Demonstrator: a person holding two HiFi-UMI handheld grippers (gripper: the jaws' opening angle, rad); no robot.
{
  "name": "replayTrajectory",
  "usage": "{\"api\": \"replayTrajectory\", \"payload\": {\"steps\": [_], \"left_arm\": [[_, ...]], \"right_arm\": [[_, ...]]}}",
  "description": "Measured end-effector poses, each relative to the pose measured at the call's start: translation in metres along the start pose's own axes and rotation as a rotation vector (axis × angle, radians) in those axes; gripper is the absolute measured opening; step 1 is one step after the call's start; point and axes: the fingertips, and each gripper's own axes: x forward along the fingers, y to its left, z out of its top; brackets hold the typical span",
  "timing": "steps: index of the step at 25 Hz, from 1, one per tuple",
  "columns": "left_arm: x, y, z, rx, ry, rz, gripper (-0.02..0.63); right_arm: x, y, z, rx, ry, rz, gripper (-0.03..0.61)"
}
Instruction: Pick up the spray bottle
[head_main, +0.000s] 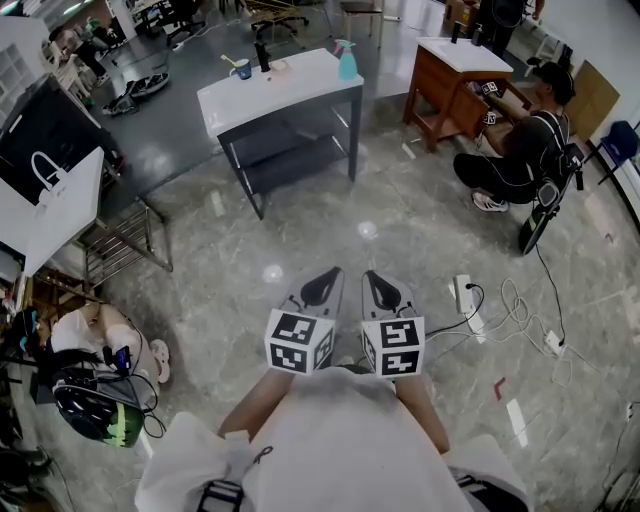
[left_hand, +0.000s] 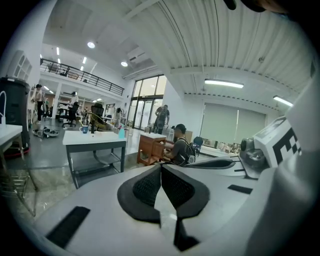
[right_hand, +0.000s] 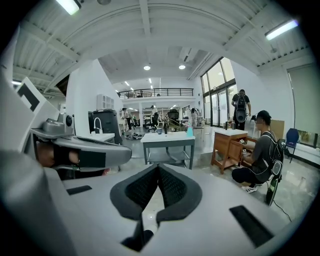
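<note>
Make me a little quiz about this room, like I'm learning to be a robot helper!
1. True or false: the spray bottle stands on the white table.
2. The right gripper is: A open; B shut and empty; C shut on the bottle.
3. Fill in: a blue ____ stands near the table's other end.
Key: 1 true; 2 B; 3 mug.

The left gripper (head_main: 322, 288) and the right gripper (head_main: 383, 290) are moulded in pale grey, lined with black textured pads (right_hand: 142, 189), and each is fitted with a white cube (head_main: 300, 342) printed with black square markers. A white short-sleeved top (head_main: 330, 440) is worn. What may be a black strap buckle (head_main: 222, 494) is glimpsed at its lower edge.
</note>
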Motion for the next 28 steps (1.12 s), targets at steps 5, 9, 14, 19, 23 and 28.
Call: {"api": "replayTrajectory", "payload": {"steps": [5,9,14,19,23,28], "left_arm": [[0.007,0.007,-0.003,-0.004,0.0,-0.006,0.026],[0.016,0.015,-0.002,-0.003,-0.001,-0.013,0.026],[0.032,0.027,0.005,-0.015,0.001,-0.013,0.026],[0.059,0.04,0.009,-0.029,0.008,-0.022,0.026],[0.081,0.049,0.017,-0.039,0.007,-0.044,0.026],[0.108,0.064,0.029,-0.052,0.008,-0.052,0.026]], "right_arm": [[0.008,0.001,0.0,0.0,-0.006,0.001,0.026],[0.019,-0.002,-0.003,-0.002,0.004,-0.01,0.026],[0.035,-0.013,0.002,-0.013,0.013,-0.019,0.026],[0.057,-0.027,0.005,-0.015,0.03,-0.024,0.026],[0.077,-0.038,0.009,-0.019,0.046,-0.031,0.026],[0.1,-0.057,0.019,-0.03,0.064,-0.046,0.026]]}}
